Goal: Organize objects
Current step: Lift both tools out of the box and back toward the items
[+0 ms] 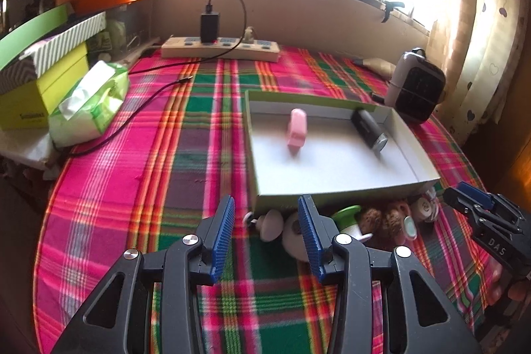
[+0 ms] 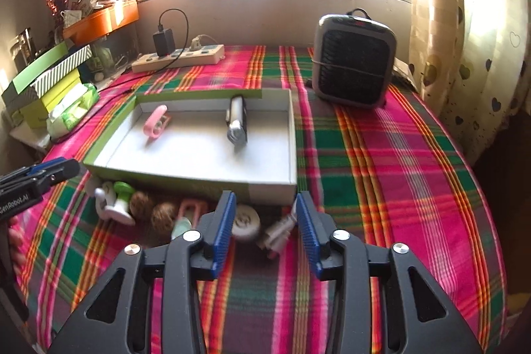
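right hand-held gripper (image 2: 265, 223): wide open, empty | just ahead between its fingers: white round piece (image 2: 245, 221) and plug (image 2: 277, 233), risk of pinching both at once | left hand-held gripper (image 1: 266, 229): open, empty | beyond: tray (image 2: 186, 173) wall blocks sliding; pink clip (image 2: 156, 123), black torch (image 2: 237, 123) inside | far: heater (image 2: 353, 60)

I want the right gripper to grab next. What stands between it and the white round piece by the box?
Nothing visible. The right gripper is open, and the white round piece lies on the cloth just ahead of its left finger.
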Demonstrator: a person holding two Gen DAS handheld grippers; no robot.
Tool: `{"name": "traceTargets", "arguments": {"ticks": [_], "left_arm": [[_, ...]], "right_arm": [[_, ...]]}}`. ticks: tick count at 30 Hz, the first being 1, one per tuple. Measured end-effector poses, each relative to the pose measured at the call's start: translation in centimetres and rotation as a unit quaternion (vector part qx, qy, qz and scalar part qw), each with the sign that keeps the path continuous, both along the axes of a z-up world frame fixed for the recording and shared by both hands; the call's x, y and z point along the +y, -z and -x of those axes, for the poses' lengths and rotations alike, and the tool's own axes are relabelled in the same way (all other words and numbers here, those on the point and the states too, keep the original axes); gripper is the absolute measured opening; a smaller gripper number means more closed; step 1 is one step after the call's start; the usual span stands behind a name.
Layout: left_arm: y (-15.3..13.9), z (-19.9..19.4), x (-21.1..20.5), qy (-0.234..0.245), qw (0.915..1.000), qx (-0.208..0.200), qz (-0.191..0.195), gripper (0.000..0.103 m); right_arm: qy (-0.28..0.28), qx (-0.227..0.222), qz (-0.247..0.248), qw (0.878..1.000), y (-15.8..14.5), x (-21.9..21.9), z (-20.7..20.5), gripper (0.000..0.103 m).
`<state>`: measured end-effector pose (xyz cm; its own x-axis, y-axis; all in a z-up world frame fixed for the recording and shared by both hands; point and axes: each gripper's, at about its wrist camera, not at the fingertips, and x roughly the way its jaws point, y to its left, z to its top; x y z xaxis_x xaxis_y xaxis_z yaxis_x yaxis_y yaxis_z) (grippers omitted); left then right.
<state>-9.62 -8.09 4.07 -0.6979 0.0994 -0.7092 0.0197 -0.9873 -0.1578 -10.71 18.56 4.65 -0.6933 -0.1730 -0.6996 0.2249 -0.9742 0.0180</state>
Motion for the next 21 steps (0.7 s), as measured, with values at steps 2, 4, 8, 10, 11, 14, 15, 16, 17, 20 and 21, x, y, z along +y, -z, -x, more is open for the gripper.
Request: {"name": "traceTargets", "arguments": {"ticks": [2, 4, 8, 10, 11, 14, 15, 16, 17, 20, 21], "left_arm": [[0.5, -0.3, -0.4, -0.005, 1.0, -0.005, -0.001, 0.038], [1.0, -0.7, -0.6, -0.004, 0.9999, -0.01, -0.003, 0.038], [1.8, -1.5, -0.7, 0.004, 0.9998, -0.017, 0.005, 0.039], [2.0, -1.7, -0.9, 0.005, 0.9998, -0.017, -0.001, 0.039], [2.2, -1.7, -0.9, 0.003, 0.9998, -0.019, -0.004, 0.039], [2.5, -1.6, -0.8, 0.005, 0.9997, -0.024, -0.004, 0.039], [2.5, -1.5, -0.7, 0.007, 0.9996, -0.025, -0.005, 0.039], [2.5, -1.5, -0.6, 0.009, 0.9996, -0.026, -0.004, 0.039], [2.5, -1.4, -0.5, 0.01, 0.9996, -0.025, -0.005, 0.039], [2.7, -1.2, -0.1, 0.019, 0.9994, -0.027, -0.004, 0.039], [2.7, -1.1, 0.0, 0.02, 0.9994, -0.029, -0.004, 0.039]], "right_arm": [[0.003, -0.006, 0.005, 1.0, 0.4, 0.5, -0.3, 0.044], [0.004, -0.008, 0.006, 1.0, 0.7, 0.9, -0.6, 0.044], [0.01, -0.016, 0.003, 1.0, 1.3, 1.6, -0.9, 0.044], [0.015, -0.018, 0.006, 1.0, 1.5, 1.9, -0.9, 0.044], [0.017, -0.021, 0.008, 1.0, 1.7, 2.1, -0.9, 0.044], [0.016, -0.03, 0.009, 0.999, 2.3, 2.1, -0.7, 0.044], [0.016, -0.032, 0.007, 0.999, 2.5, 2.1, -0.6, 0.044], [0.016, -0.033, 0.007, 0.999, 2.5, 2.1, -0.6, 0.044], [0.018, -0.036, 0.008, 0.999, 2.6, 2.1, -0.4, 0.044], [0.016, -0.044, 0.011, 0.999, 2.9, 2.1, -0.1, 0.044], [0.015, -0.045, 0.01, 0.999, 3.0, 2.0, 0.1, 0.044]]}}
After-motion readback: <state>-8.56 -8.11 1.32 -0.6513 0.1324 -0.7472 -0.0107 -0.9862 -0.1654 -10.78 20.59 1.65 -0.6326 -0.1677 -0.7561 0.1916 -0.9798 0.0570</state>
